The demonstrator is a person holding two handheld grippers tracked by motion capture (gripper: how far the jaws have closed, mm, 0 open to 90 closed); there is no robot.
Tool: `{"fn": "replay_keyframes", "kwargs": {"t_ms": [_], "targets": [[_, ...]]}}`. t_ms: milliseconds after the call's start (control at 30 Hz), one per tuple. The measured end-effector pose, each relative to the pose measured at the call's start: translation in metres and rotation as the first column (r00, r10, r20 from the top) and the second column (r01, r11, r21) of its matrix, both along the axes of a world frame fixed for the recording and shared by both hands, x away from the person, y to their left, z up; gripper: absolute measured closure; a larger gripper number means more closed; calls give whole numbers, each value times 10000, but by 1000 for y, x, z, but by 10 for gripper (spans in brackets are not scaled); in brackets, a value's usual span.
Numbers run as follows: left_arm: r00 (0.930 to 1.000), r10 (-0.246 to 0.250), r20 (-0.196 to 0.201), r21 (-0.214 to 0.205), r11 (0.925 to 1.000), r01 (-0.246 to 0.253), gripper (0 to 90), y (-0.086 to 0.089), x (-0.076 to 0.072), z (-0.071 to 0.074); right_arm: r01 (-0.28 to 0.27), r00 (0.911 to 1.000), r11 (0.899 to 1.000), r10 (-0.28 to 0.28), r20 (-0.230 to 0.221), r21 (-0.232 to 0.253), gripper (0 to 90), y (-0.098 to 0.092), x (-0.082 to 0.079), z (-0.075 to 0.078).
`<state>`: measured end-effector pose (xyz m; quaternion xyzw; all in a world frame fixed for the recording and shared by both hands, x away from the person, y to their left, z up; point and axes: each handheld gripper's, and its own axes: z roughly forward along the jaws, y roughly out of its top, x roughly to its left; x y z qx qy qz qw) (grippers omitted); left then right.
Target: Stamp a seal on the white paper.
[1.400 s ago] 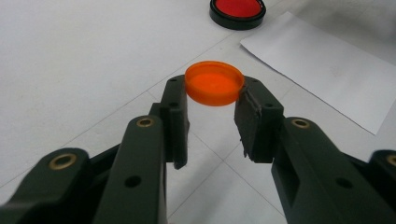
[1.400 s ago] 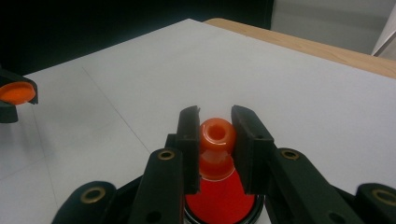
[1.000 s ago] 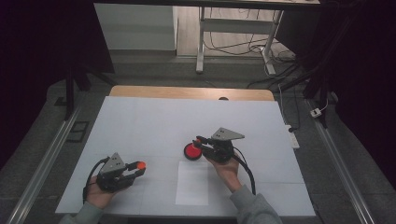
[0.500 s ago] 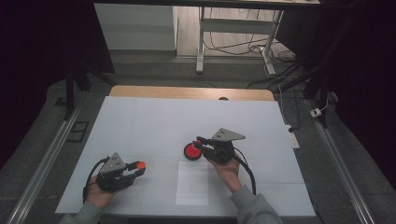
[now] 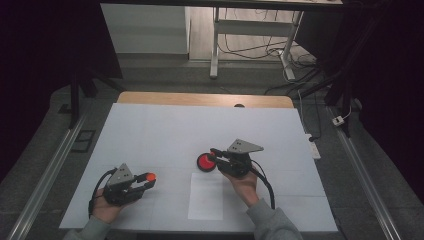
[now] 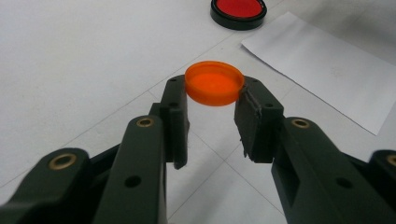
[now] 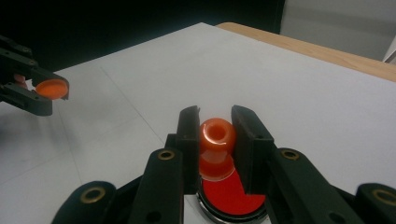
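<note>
Judged as inking a stamp on the pad, with the print on the paper not yet made; best done by pressing straight down with the piece upright between the pads, lifting cleanly without dragging across the red, and resting the other hand apart with its cap level; risked a smear or a slip if tilted

Right gripper (image 7: pixel 217 135): closed almost fully on the orange piece (image 7: pixel 217 133), pads clamped on both its sides; had the piece standing upright, its flared foot just below the fingertips, on or just over the red pad (image 7: pixel 229 198); contact not clear

Left gripper (image 6: pixel 212 100): narrowed onto the orange cap (image 6: pixel 215 84), pinched by its rim at the very fingertips, open side up, clear of the table (image 5: pixel 165 130)

White sheet (image 5: pixel 207 197): lay just beside the right fingers, between the two grippers
</note>
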<state>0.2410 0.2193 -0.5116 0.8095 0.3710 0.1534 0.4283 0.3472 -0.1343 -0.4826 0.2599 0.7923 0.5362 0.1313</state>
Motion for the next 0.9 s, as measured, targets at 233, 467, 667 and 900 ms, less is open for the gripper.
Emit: {"fn": "replay_keyframes", "kwargs": {"t_ms": [233, 467, 667, 900], "targets": [[10000, -3, 4, -5, 10000, 3, 652, 0, 0, 0, -64, 10000, 10000, 64, -29, 4, 724, -1, -3, -1], [10000, 26, 10, -1, 10000, -26, 652, 1, 0, 0, -97, 9999, 9999, 97, -41, 34, 724, -5, -7, -1], [10000, 28, 22, 1, 10000, -28, 651, 1, 0, 0, -113, 9999, 9999, 113, -45, 80, 724, -8, -10, -1], [10000, 28, 32, -5, 10000, -28, 652, 1, 0, 0, -224, 9997, 9997, 224, -18, 56, 723, -10, -13, 0]]}}
